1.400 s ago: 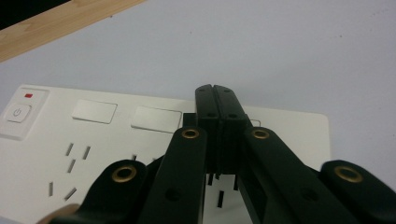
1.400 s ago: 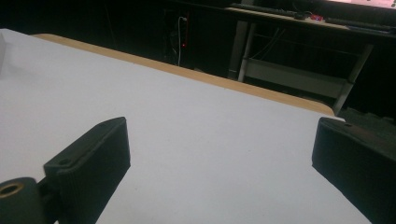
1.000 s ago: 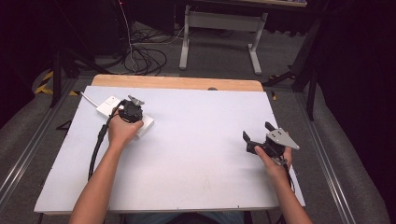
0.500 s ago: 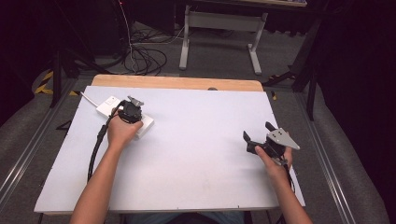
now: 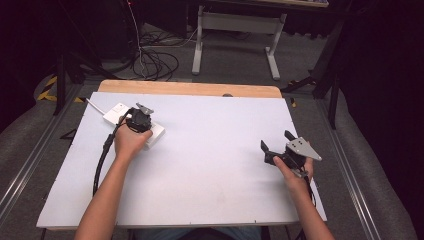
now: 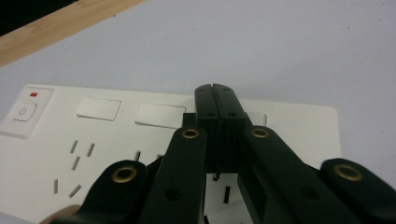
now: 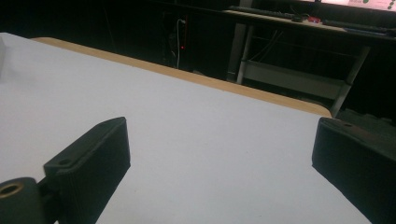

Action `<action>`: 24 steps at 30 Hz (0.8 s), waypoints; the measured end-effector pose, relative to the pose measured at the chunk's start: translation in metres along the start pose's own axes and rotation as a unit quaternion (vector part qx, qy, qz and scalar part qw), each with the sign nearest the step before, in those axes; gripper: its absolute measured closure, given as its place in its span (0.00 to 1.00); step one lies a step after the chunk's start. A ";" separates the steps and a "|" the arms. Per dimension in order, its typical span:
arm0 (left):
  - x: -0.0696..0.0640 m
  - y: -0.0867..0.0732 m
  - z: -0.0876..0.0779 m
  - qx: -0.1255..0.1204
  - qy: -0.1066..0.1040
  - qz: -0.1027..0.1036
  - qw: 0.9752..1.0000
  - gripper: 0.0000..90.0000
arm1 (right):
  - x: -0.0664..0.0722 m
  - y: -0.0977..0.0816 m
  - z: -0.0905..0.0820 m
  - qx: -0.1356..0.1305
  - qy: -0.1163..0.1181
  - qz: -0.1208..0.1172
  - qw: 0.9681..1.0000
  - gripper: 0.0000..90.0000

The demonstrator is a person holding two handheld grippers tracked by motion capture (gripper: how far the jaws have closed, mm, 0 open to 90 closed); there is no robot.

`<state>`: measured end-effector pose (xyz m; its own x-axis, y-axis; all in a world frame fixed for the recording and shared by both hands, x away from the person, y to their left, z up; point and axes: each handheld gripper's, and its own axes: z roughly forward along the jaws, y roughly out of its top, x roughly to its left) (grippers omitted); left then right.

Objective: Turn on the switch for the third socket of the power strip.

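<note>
From the high view, the white power strip [image 5: 134, 123] lies at the table's [image 5: 210, 165] far left, with the left gripper [image 5: 140, 119] on it; the right gripper [image 5: 276, 145] sits well apart, near the right edge. In the left gripper view, the jaws are pressed together over the strip's [image 6: 116, 140] sockets. In the right gripper view, the jaws are spread wide above bare tabletop [image 7: 210, 154].

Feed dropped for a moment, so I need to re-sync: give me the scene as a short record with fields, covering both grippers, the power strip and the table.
left gripper: jaws shut together, tips over the power strip
right gripper: jaws wide open, nothing between them, near the table's right edge
power strip: white, flat at far left of table, power button at one end
table: white top, wooden far edge
</note>
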<state>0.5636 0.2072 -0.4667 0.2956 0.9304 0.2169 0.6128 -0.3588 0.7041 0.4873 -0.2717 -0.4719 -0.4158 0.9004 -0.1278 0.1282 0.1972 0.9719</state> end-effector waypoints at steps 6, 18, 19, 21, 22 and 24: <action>0.000 0.000 0.000 -0.002 0.000 0.000 1.000 1.00 | 0.000 0.000 -0.002 0.001 -0.002 -0.001 1.000 0.05; 0.001 -0.004 0.003 -0.013 0.017 0.001 1.000 1.00 | 0.000 0.000 -0.002 0.001 -0.002 -0.002 1.000 0.05; 0.002 -0.004 0.003 -0.017 0.015 -0.007 1.000 1.00 | 0.000 0.000 -0.002 0.001 -0.002 -0.002 1.000 0.05; 0.005 -0.006 0.003 -0.022 0.006 -0.020 1.000 1.00 | 0.000 0.000 -0.002 0.001 -0.002 -0.001 1.000 0.05; 0.006 -0.007 0.003 -0.025 0.004 -0.024 0.999 1.00 | 0.000 0.000 -0.002 0.000 -0.001 0.000 1.000 0.05; 0.008 -0.008 0.003 -0.041 0.005 -0.034 0.999 1.00 | -0.001 0.000 -0.002 -0.001 -0.002 0.000 1.000 0.05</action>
<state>0.5627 0.2173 -0.4726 0.2473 0.9534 0.1730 0.5699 -0.2875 0.7698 0.4858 -0.2729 -0.4712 -0.4131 0.9016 -0.1287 0.1265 0.1968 0.9723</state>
